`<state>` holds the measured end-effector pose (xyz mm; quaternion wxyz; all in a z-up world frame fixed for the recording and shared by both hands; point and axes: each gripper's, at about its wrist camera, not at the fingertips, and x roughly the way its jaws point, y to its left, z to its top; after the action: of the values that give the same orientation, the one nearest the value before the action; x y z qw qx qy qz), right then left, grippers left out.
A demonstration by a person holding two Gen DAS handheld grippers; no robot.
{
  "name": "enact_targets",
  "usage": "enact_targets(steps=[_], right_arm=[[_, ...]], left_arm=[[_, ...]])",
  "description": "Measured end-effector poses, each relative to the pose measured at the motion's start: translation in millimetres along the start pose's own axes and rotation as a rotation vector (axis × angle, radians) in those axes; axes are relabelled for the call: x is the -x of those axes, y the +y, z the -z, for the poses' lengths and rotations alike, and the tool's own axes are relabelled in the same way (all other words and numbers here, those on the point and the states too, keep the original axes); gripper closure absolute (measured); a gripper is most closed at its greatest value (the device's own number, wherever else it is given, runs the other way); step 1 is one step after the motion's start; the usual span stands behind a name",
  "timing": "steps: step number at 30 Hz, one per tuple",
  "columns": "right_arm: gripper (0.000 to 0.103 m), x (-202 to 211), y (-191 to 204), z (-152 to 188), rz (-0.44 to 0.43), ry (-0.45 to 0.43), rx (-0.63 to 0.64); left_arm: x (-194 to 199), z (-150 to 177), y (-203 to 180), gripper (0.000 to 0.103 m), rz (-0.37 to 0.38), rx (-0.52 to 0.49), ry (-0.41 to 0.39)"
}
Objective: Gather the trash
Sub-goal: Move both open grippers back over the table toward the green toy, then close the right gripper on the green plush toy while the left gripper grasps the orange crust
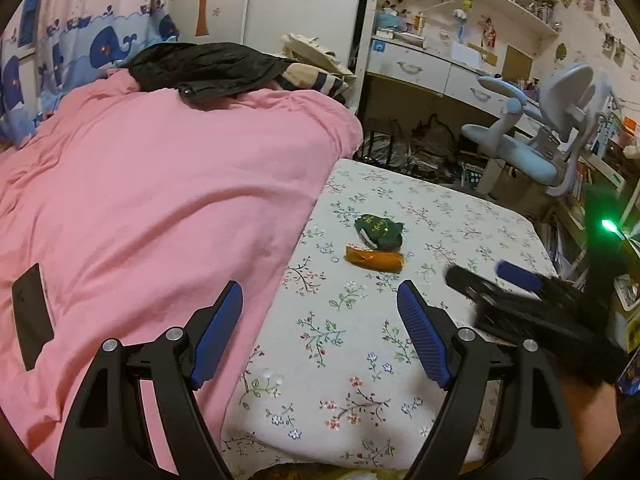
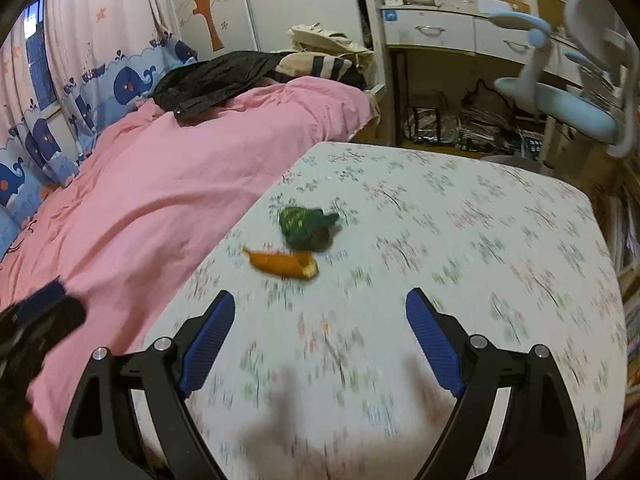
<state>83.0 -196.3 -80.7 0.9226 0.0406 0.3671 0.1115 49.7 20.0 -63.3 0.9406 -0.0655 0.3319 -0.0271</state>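
2 pieces of trash lie together on the floral-cloth worktop [image 1: 440, 216], toward its far left part: a crumpled green wrapper [image 1: 379, 231] and, just near of it and about touching, an orange wrapper [image 1: 374, 259]. The left tool [image 1: 320, 304] hangs over the near left edge of the worktop, its jaws spread wide with nothing between them; its left finger sits over the pink bed cover [image 1: 160, 184]. The right tool [image 2: 320, 312] is also wide open and empty, above the worktop with both wrappers just beyond its fingertips. The right-wrist view is blurred. A black jacket [image 1: 204, 68] lies at the far end of the bed, and a blue chair [image 1: 532, 136] stands far right.
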Motion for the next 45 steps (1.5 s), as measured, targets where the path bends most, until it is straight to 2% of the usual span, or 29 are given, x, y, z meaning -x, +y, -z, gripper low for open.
enact_targets(steps=[7,14,17,18,19,21,24,28,33,35,38,42,43,45], right_arm=[[0.019,-70,8,-34,0.021,0.077,0.049],[0.023,-116,10,-55,0.026,0.137,0.090],[0.035,-132,6,-58,0.013,0.190,0.098],[0.050,-135,4,-59,0.000,0.203,0.097],[0.057,-136,0,-58,0.000,0.218,0.101],[0.068,-131,-8,-58,0.000,0.224,0.094],[0.071,-118,-33,-53,0.020,0.237,0.078],[0.072,-82,-79,-31,0.033,0.254,0.009],[0.072,-31,-109,7,0.013,0.279,-0.042],[0.071,-17,-113,18,-0.011,0.297,-0.072],[0.071,-7,-113,27,-0.042,0.305,-0.103],[0.069,-4,-111,30,-0.071,0.316,-0.130],[0.069,-2,-110,32,-0.071,0.316,-0.133],[0.069,3,-110,34,-0.081,0.310,-0.143]], left_arm=[[-18,-15,8,0.027,-0.020,0.005,0.013],[-50,-29,3,0.027,-0.007,-0.062,0.074],[-68,-33,-8,0.027,0.012,-0.124,0.105],[-73,-34,-12,0.027,0.024,-0.145,0.113],[-78,-34,-15,0.027,0.031,-0.164,0.121],[-92,-34,-25,0.027,0.033,-0.232,0.134],[-111,-33,-37,0.027,0.058,-0.307,0.151],[-134,-36,-52,0.027,0.133,-0.394,0.151],[-160,-30,-73,0.028,0.225,-0.540,0.178],[-168,-25,-77,0.033,0.242,-0.578,0.202],[-177,-20,-80,0.051,0.264,-0.598,0.246],[-173,-18,-81,0.082,0.290,-0.587,0.276],[-173,-17,-82,0.086,0.295,-0.581,0.294],[-167,-13,-82,0.087,0.314,-0.564,0.329]])
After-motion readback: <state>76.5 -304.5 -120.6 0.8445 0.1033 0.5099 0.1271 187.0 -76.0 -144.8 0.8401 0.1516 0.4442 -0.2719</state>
